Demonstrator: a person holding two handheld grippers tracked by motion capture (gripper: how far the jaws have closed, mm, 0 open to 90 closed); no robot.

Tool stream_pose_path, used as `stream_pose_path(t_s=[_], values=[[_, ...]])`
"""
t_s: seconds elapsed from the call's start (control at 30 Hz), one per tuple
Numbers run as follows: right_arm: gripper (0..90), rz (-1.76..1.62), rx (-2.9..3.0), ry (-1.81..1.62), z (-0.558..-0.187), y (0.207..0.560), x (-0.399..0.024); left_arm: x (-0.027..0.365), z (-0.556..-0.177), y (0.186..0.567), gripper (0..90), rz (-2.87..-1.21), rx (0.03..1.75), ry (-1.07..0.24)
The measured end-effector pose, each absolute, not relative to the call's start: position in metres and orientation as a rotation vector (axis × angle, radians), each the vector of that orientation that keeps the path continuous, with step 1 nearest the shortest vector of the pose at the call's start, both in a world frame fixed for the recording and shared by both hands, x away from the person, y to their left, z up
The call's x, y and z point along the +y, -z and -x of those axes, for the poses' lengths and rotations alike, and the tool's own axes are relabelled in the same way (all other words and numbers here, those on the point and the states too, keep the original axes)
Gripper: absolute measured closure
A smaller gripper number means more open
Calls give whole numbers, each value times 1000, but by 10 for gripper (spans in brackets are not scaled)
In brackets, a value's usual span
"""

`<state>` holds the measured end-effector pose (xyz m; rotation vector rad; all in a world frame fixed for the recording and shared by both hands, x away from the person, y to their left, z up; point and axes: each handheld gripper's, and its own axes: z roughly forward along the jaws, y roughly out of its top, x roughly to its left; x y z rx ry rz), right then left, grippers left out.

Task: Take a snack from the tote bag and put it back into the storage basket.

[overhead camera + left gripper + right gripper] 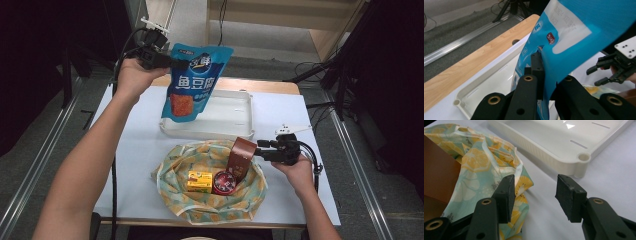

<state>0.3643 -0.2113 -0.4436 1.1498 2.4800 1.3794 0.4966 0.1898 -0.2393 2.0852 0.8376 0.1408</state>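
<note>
White tabletop (135, 150) fills my view; nearest me sits a lemon-print cloth bag (210, 200), holding a yellow box (199, 181), a red tin (224, 182) and a brown carton (241, 156), with my right gripper (260, 148) waiting beside it, jaws half open on nothing. Beyond, my left gripper (176, 63) pinches the top edge of a blue snack pouch (192, 85), hanging above the white tray (230, 131). I judge the pouch unpacked but not yet set down, three items left.

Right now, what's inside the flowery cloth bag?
Inside the flowery cloth bag I see a yellow box, a round red tin and a brown box standing up. Anything under them is hidden by the cloth.
</note>
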Motion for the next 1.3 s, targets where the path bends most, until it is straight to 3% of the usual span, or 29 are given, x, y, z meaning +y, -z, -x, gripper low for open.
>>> stream_pose_path(t_s=[0.53,1.1,1.3], values=[[510,-1165,2471,-1366,-360,446,-217,167,-519,277,895,-2104,840,-160],[511,-1165,2479,-1348,-359,448,-216,202,-509,309,882,-2076,831,-96],[511,-1165,2487,-1341,-360,449,-216,202,-503,312,832,-2081,803,-79]])
